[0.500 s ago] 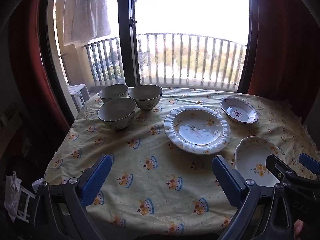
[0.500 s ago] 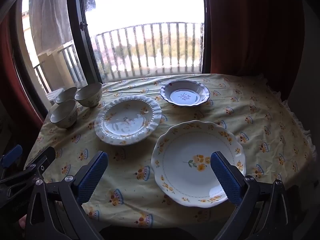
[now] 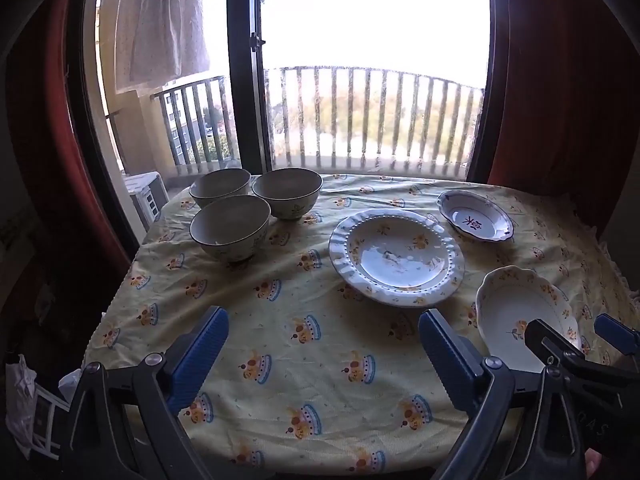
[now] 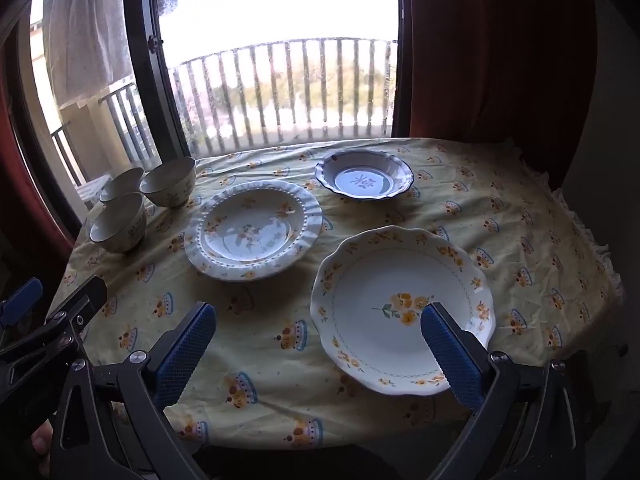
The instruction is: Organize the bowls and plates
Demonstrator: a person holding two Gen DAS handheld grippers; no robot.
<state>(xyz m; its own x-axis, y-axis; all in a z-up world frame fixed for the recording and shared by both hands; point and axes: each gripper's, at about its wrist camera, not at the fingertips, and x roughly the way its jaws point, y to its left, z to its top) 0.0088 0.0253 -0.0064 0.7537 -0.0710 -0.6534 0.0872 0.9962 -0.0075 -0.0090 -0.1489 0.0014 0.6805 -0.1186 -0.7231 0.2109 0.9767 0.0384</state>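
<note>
Three grey-rimmed bowls stand clustered at the table's far left corner. A ribbed white plate lies mid-table. Behind it to the right sits a small blue-rimmed dish. A scalloped plate with yellow flowers lies at the near right. My left gripper hovers open over bare cloth at the near edge. My right gripper is open too, its right pad above the scalloped plate. Neither holds anything.
A yellow cloth with crown prints covers the table. Behind it are a balcony window with railing and red curtains on both sides. The table drops off at left and right; clutter lies on the floor at left.
</note>
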